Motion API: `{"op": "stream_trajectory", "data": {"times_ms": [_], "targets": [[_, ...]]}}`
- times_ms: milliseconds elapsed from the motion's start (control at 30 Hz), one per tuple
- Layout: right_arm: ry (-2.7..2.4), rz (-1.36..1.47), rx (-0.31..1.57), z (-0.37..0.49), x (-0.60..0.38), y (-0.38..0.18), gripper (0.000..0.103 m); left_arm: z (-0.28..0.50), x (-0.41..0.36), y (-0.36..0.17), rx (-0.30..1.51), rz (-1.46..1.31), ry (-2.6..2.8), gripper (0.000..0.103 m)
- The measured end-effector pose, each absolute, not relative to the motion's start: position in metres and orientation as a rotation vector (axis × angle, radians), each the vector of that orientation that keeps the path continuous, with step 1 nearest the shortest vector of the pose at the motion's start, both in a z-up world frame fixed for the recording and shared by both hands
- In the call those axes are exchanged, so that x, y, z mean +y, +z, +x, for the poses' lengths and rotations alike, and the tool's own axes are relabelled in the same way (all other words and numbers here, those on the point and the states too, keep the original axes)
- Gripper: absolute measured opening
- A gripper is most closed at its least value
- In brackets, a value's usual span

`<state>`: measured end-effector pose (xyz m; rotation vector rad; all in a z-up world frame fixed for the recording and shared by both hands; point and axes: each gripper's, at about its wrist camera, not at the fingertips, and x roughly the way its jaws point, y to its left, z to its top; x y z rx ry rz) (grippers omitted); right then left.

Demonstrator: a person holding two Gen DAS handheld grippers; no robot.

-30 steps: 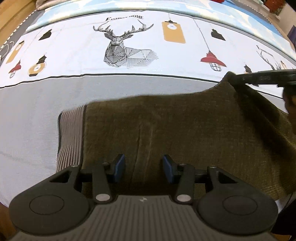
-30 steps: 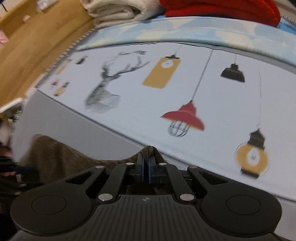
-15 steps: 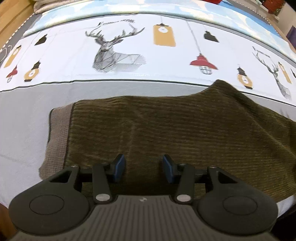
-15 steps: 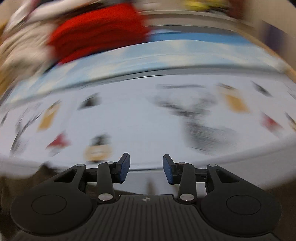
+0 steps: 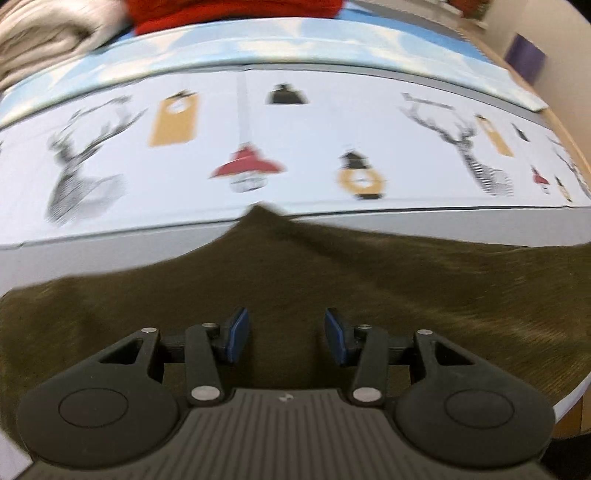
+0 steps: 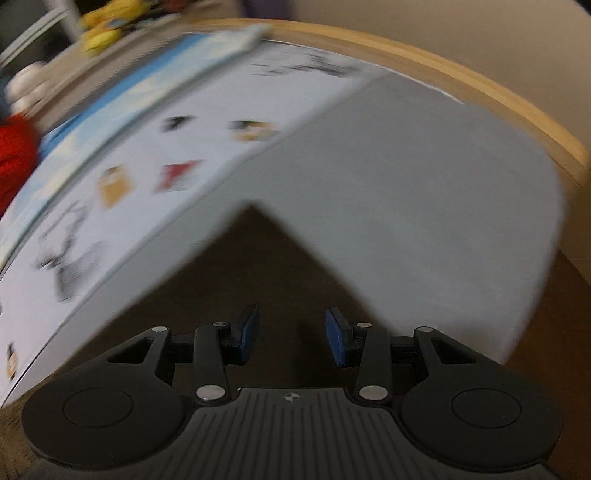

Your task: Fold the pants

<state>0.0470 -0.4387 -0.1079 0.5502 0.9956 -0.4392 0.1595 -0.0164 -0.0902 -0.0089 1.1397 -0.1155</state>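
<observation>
The olive-brown corduroy pants (image 5: pixel 332 280) lie folded flat across the bed's grey sheet, with one corner peaking toward the printed band. My left gripper (image 5: pixel 286 334) is open and empty, hovering just above the pants' near part. In the right wrist view a pointed corner of the pants (image 6: pixel 255 266) lies on the grey sheet. My right gripper (image 6: pixel 290 338) is open and empty above that corner. Both views are blurred by motion.
A printed sheet with deer and lamps (image 5: pixel 258 140) covers the bed beyond the pants. A red cloth (image 5: pixel 236 11) and a beige folded cloth (image 5: pixel 44 33) lie at the far edge. A wooden bed edge (image 6: pixel 461 85) bounds the grey sheet (image 6: pixel 424 203) on the right.
My right gripper let go of the pants corner, opened and swung right over another corner. My left gripper stayed open and moved right along the pants.
</observation>
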Motion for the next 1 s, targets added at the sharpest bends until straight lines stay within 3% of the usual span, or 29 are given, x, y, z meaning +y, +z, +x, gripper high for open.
{"op": "stream_trajectory", "data": {"times_ms": [200,367,500,767,800,867,933,1000], "targets": [[-0.536,0.753,1.061,0.0,-0.498,-0.142,0.043,0.188,-0.071,-0.111,1.158,0.037,-0.183,0.049],[-0.474,0.885,1.119,0.0,-0.504,-0.164,0.051,0.208,-0.097,-0.135,1.201,0.057,-0.226,0.043],[-0.424,0.853,1.172,0.015,-0.492,-0.171,0.059,0.222,-0.113,-0.159,1.222,0.091,-0.242,0.043],[-0.361,0.688,1.24,0.04,-0.474,-0.171,0.073,0.231,-0.12,-0.158,1.145,0.085,-0.231,0.044],[-0.354,0.658,1.247,0.042,-0.47,-0.17,0.072,0.231,-0.119,-0.157,1.148,0.07,-0.224,0.044],[-0.35,0.58,1.257,0.044,-0.464,-0.169,0.058,0.232,-0.119,-0.154,1.177,0.052,-0.201,0.045],[-0.338,0.547,1.229,0.044,-0.462,-0.164,0.036,0.229,-0.124,-0.146,1.209,0.075,-0.158,0.045],[-0.329,0.574,1.178,0.042,-0.465,-0.156,0.024,0.22,-0.132,-0.134,1.174,0.086,-0.143,0.045]]}}
